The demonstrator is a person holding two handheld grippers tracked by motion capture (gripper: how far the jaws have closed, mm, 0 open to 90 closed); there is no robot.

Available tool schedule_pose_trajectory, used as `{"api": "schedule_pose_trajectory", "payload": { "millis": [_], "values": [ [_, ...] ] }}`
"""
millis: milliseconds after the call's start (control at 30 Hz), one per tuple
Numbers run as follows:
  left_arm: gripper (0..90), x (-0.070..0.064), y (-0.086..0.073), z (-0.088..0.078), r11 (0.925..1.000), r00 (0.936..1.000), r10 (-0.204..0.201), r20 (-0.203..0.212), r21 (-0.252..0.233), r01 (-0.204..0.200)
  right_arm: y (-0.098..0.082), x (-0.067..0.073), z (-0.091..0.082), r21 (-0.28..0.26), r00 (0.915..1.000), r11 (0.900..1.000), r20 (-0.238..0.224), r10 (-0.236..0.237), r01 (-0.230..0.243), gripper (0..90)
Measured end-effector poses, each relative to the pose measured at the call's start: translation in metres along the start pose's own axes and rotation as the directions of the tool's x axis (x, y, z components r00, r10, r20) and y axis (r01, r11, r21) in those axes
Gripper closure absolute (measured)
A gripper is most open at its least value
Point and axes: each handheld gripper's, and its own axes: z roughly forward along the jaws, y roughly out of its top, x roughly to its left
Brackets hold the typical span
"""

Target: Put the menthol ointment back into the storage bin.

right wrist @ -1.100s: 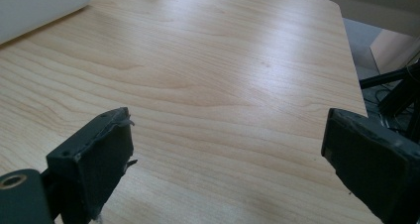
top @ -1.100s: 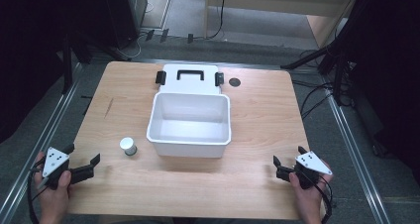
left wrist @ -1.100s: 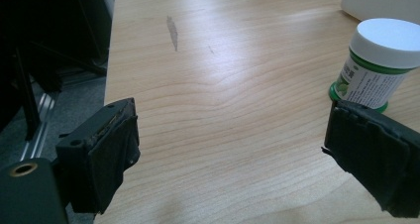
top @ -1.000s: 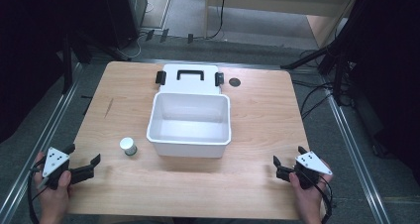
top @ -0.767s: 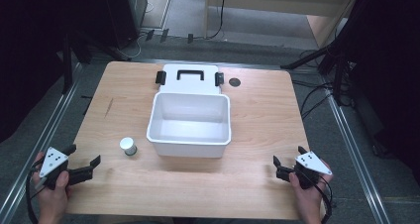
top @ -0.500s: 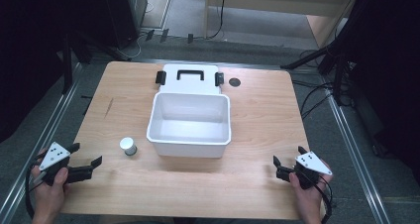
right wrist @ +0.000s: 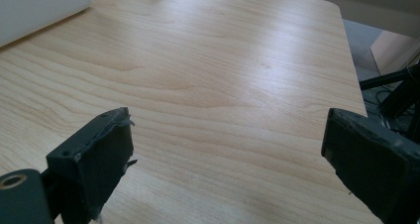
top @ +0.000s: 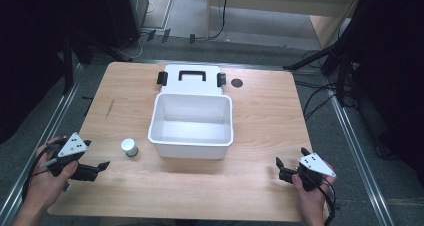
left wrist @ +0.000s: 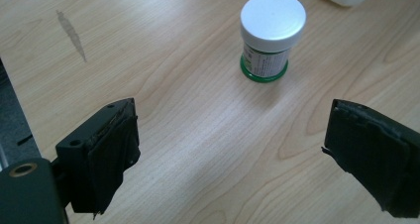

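A small jar (top: 129, 147) with a pale lid and green base stands on the wooden table, left of an open white box (top: 191, 136). My left gripper (top: 98, 169) is open at the table's near left, its jaws pointing toward the jar a short way off. In the left gripper view the jar (left wrist: 271, 33) stands upright ahead of the left gripper (left wrist: 233, 149), beyond the wide gap between the jaws. My right gripper (top: 291, 158) is open near the front right edge. The right gripper (right wrist: 228, 159) has only bare wood between its jaws.
The box's lid (top: 189, 79), with a black handle and two latches, lies flat behind the box. A dark round spot (top: 236, 83) sits right of the lid. A box corner (right wrist: 39, 6) shows in the right gripper view. Cables and stands surround the table (top: 260, 116).
My left gripper has moved a little forward and right, toward the jar. The right gripper, the jar and the box have stayed put.
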Motion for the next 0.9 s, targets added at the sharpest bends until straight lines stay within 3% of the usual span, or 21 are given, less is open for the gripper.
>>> {"api": "schedule_pose_trajectory", "payload": {
  "millis": [133, 233, 433, 567, 700, 833, 900],
  "values": [
    [7.6, -0.001, 0.013, 0.000, 0.9954, 0.9981, 0.053, 0.032, 0.078, -0.055, 0.000, 0.000, 0.000, 0.000, 1.0000, 1.000, -0.001, 0.001, -0.001, 6.0],
    [7.6, -0.004, 0.020, 0.003, 0.9845, 0.9936, 0.106, 0.038, 0.136, -0.110, 0.000, 0.000, 0.000, 0.000, 1.0000, 1.000, -0.001, 0.001, -0.001, 6.0],
    [7.6, -0.005, 0.036, 0.004, 0.9721, 0.9882, 0.122, 0.092, 0.190, -0.138, 0.000, 0.000, 0.000, 0.000, 1.0000, 1.000, 0.000, 0.000, 0.000, 6.0],
    [7.5, -0.008, 0.050, 0.004, 0.9537, 0.9781, 0.162, 0.131, 0.234, -0.189, 0.000, 0.000, 0.000, 0.000, 1.0000, 1.000, -0.001, -0.001, 0.001, 6.0],
    [7.6, -0.008, 0.061, 0.005, 0.9457, 0.9734, 0.173, 0.151, 0.251, -0.207, 0.000, 0.000, 0.000, -0.002, 1.0000, 1.000, -0.002, -0.002, 0.002, 6.0],
    [7.6, -0.014, 0.075, 0.014, 0.9195, 0.9645, 0.205, 0.166, 0.305, -0.248, 0.000, 0.000, 0.000, -0.005, 1.0000, 1.000, -0.002, 0.002, -0.002, 6.0],
    [7.6, -0.016, 0.079, 0.019, 0.9112, 0.9619, 0.211, 0.173, 0.321, -0.258, 0.000, -0.001, 0.000, -0.005, 1.0000, 1.000, -0.003, -0.002, 0.002, 6.0]
  ]
}}
